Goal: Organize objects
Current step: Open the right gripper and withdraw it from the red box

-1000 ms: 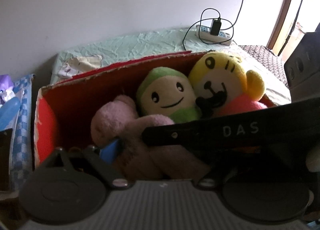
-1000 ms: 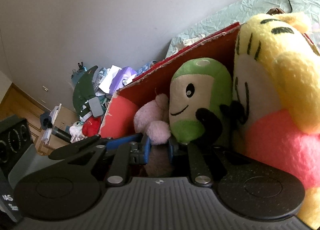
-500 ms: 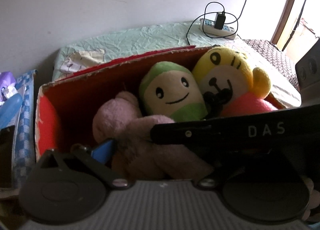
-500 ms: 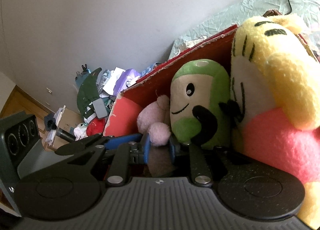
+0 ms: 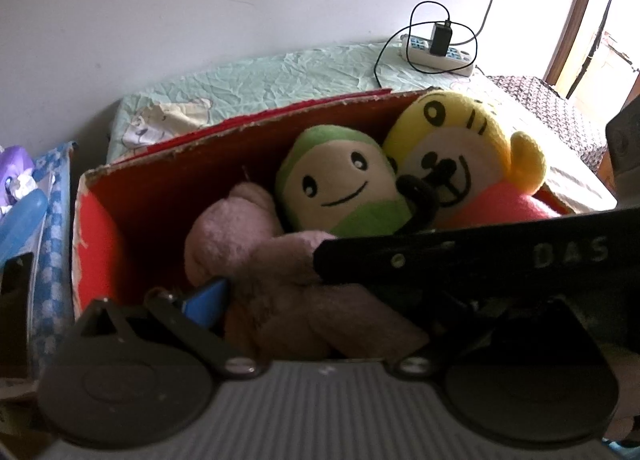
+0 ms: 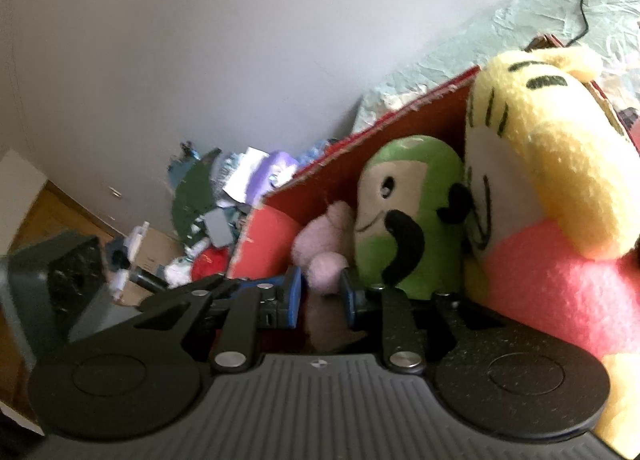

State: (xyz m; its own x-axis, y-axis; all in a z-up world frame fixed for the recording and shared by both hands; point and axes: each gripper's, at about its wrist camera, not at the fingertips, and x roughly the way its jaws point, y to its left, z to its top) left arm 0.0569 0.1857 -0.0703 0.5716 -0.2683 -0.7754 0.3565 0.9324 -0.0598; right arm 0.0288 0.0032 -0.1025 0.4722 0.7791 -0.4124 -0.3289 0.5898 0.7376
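**Soft toys in red box: release stage**

Nearest, left gripper (image 5: 320, 300): jaws spread wide around the pink toy (image 5: 256, 260), gripping nothing; only its blue left fingertip (image 5: 206, 296) shows, the right hidden behind the other tool's black arm.

Right gripper (image 6: 320, 292): blue pads either side of a pink limb, jaws just opening from a near-closed pinch. Whether the pads touch it I cannot tell.

Pink toy: low at the near-left of the red box (image 5: 96, 244).

Green toy (image 5: 340, 188): centre, upright against the far wall.

Yellow toy (image 5: 464, 164): right, pressed against the green one.

Step judged: letting go of the pink toy. Next calls for lifting both grippers clear without snagging plush.

Beyond: green sheet (image 5: 280, 72), power strip (image 5: 440, 56) with charger. Far left: clutter heap (image 6: 224, 212).
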